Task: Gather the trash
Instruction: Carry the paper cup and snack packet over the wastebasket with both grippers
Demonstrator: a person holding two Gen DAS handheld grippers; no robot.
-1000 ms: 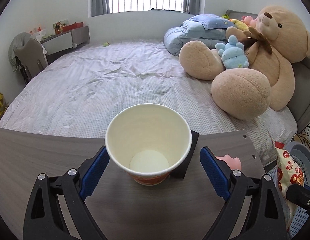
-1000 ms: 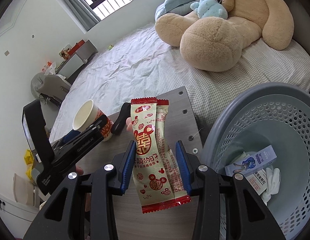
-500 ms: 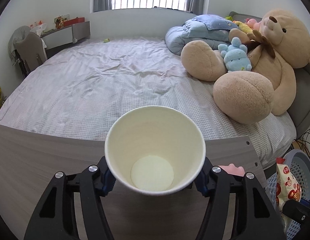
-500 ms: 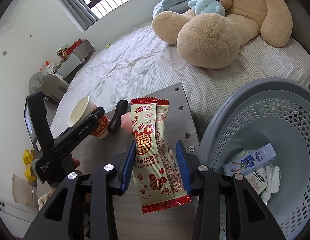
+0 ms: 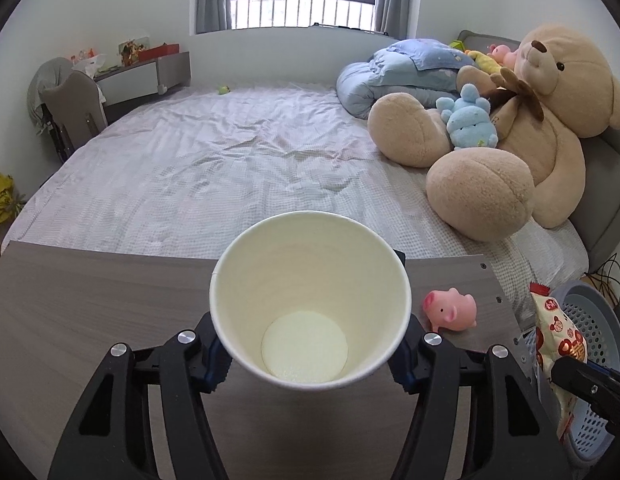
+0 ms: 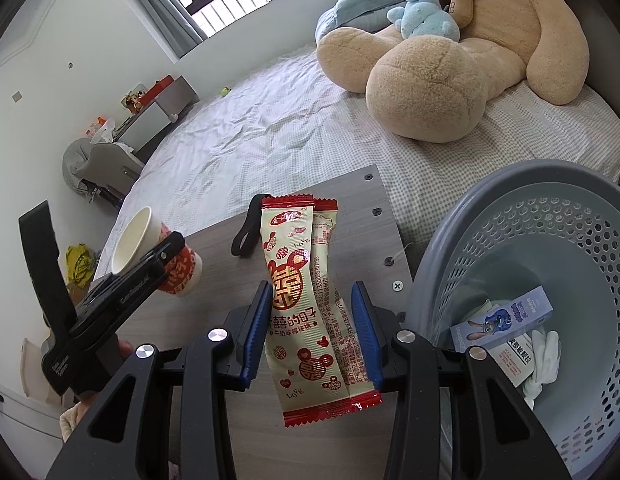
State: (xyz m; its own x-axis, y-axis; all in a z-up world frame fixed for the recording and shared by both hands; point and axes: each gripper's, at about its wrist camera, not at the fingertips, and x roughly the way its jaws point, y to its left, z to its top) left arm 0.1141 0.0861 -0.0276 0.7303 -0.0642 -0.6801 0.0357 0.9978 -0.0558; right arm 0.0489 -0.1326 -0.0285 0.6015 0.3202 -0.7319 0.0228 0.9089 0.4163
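Grey wood-grain table (image 5: 90, 300) beside bed (image 5: 230, 168)

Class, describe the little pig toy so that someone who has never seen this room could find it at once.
Find the grey wooden table at the foot of the bed. Near its right end sits the pig toy, the only pink thing on it, beside the paper cup.

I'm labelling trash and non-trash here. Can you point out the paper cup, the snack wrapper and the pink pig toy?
paper cup (image 5: 306, 344): left wrist view, on its inside bottom.
snack wrapper (image 6: 300, 300): right wrist view, on its printed front.
pink pig toy (image 5: 451, 309): left wrist view, on its body.
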